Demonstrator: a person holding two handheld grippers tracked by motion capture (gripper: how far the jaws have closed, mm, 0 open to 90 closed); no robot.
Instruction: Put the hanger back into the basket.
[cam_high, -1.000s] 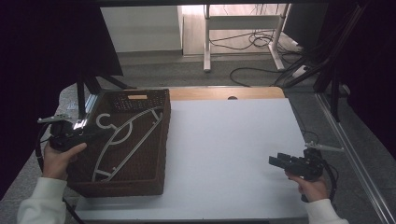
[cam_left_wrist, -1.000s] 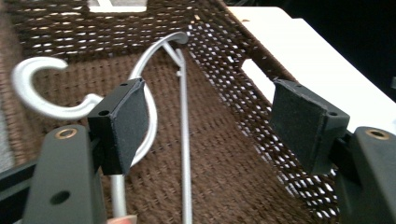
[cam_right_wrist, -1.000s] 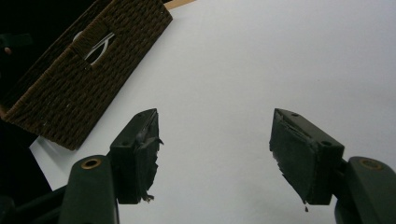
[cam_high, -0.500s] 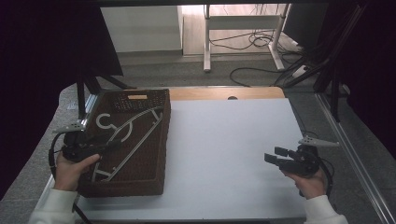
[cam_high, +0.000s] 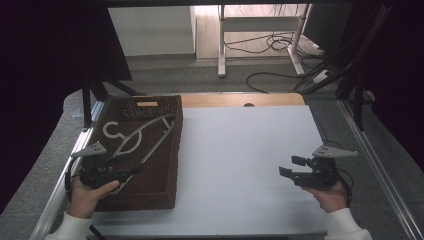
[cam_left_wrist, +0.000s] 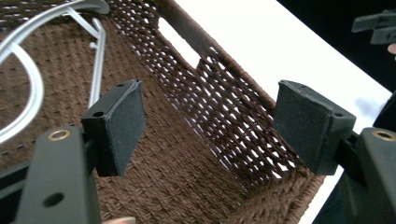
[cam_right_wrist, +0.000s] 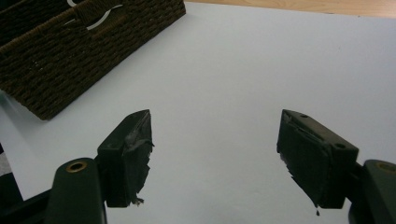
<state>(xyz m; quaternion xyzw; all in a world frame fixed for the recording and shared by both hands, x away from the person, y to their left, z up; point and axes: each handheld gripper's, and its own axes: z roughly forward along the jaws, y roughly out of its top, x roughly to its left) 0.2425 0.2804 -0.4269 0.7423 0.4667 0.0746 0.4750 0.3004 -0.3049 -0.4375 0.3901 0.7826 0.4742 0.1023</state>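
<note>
Looking down from the high view, we see a brown woven basket (cam_high: 150, 165) on the left side of the white table (cam_high: 240, 160), with a white clothes hanger (cam_high: 135, 137) lying inside it, hook toward the far left corner. The left gripper (cam_high: 131, 169) reaches over the basket's near left part, pointing right, with the near end of the hanger just beside it.

In the left gripper view, we find the left gripper (cam_left_wrist: 208, 119) with its jaws spread wide and nothing between them (only the basket's woven floor and its far wall with a handle slot). The hanger (cam_left_wrist: 28, 79) lies left of the left jaw, apart from it. The left hand (cam_high: 87, 192) grips the tool from the near left edge of the table, sleeve at the bottom.

The right gripper (cam_high: 292, 167) sits near the right edge of the table, well apart from the basket, pointing left. In the right gripper view, we see the right gripper (cam_right_wrist: 215, 149) with jaws wide open and empty above the bare white surface, and the basket (cam_right_wrist: 79, 51) at the far left. The right hand (cam_high: 330, 192) holds it low, forearm coming in from the near edge.
</note>
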